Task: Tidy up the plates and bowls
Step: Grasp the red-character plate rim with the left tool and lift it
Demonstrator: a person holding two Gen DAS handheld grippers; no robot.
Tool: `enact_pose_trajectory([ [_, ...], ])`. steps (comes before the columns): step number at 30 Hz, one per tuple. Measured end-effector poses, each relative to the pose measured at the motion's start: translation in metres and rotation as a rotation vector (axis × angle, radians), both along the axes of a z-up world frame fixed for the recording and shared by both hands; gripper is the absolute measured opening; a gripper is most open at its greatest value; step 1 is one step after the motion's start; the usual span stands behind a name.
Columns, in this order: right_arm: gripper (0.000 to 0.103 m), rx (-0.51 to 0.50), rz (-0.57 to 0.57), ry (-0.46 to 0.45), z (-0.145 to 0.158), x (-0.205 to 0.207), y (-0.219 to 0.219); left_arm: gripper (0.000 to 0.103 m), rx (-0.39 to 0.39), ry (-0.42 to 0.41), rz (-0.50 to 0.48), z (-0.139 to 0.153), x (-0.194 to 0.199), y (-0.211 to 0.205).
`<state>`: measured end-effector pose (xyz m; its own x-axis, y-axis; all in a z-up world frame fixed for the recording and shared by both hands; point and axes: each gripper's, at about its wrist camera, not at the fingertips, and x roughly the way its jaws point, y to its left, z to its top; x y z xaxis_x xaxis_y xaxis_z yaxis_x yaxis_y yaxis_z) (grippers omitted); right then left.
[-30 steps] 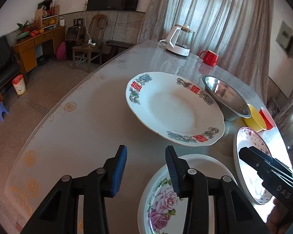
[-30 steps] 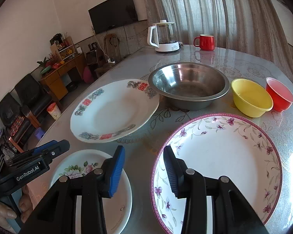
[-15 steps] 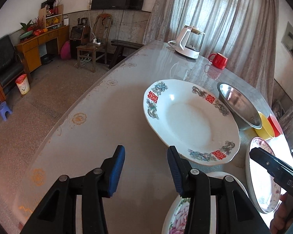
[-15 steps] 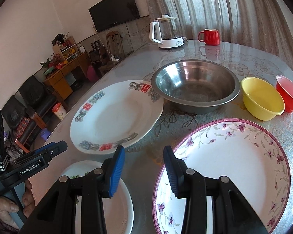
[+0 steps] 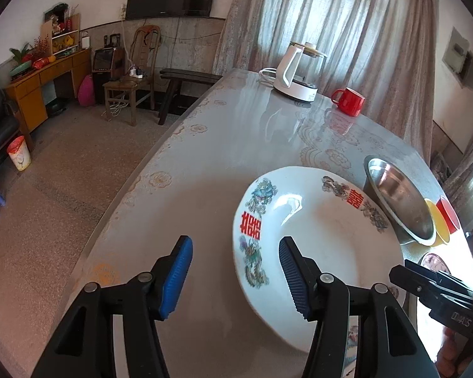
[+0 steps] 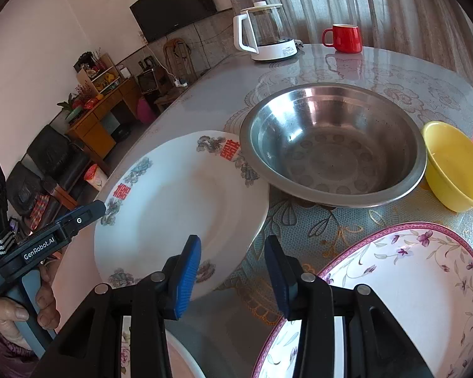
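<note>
Left tool (image 5: 233, 275) spreading, empty, its pads straddling the near-left rim of the white plate (image 5: 328, 245) just ahead on the surface. Right tool (image 6: 231, 272) part open, also empty, same plate ahead-left; left looks better placed to take it

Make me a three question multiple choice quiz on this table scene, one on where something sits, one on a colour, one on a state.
1. The steel bowl sits between the double-happiness plate and:
A) yellow bowl
B) kettle
C) mug

2. The mug beside the kettle is:
A) white
B) red
C) blue

3. The right gripper is:
A) clamping a plate
B) holding a bowl
C) holding nothing

Answers: 1 A, the yellow bowl stands at its other side. 2 B, it is plainly red. 3 C, only table shows between its pads.
</note>
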<state>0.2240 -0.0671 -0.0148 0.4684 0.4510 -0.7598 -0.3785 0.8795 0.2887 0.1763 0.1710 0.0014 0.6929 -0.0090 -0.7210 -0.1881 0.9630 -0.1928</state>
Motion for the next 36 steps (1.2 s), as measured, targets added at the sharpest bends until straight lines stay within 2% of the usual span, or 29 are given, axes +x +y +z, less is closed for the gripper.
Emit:
enact_pose_trajectory([
  [7, 0.044, -0.033, 0.022, 0.016, -0.008, 0.015, 0.014, 0.058, -0.047, 0.052, -0.067, -0.015, 0.035, 0.0],
  [10, 0.044, -0.039, 0.037, 0.027, -0.012, 0.017, 0.02, 0.047, -0.078, 0.08, -0.108, -0.022, 0.048, -0.004],
  [13, 0.044, -0.063, 0.04, 0.018, -0.015, 0.019, 0.026, 0.038, -0.076, 0.094, -0.104, -0.028, 0.055, -0.004],
  [16, 0.044, -0.087, 0.042, 0.013, -0.016, 0.02, 0.03, 0.035, -0.096, 0.085, -0.112, -0.027, 0.055, -0.004],
  [20, 0.041, -0.122, 0.055, 0.009, -0.018, 0.02, 0.035, 0.028, -0.164, 0.076, -0.105, -0.028, 0.044, 0.005],
  [23, 0.041, -0.124, 0.061, 0.013, -0.018, 0.02, 0.036, 0.03, -0.096, 0.069, -0.126, -0.026, 0.036, -0.003],
  [25, 0.045, -0.146, 0.079, 0.011, -0.017, 0.02, 0.04, 0.03, -0.115, 0.075, -0.113, -0.026, 0.041, 0.001],
  [31, 0.045, -0.148, 0.08, 0.003, -0.019, 0.019, 0.044, 0.038, -0.083, 0.077, -0.117, -0.027, 0.061, -0.004],
  [36, 0.044, -0.136, 0.07, 0.004, -0.019, 0.017, 0.039, 0.034, -0.105, 0.059, -0.121, -0.028, 0.046, 0.001],
])
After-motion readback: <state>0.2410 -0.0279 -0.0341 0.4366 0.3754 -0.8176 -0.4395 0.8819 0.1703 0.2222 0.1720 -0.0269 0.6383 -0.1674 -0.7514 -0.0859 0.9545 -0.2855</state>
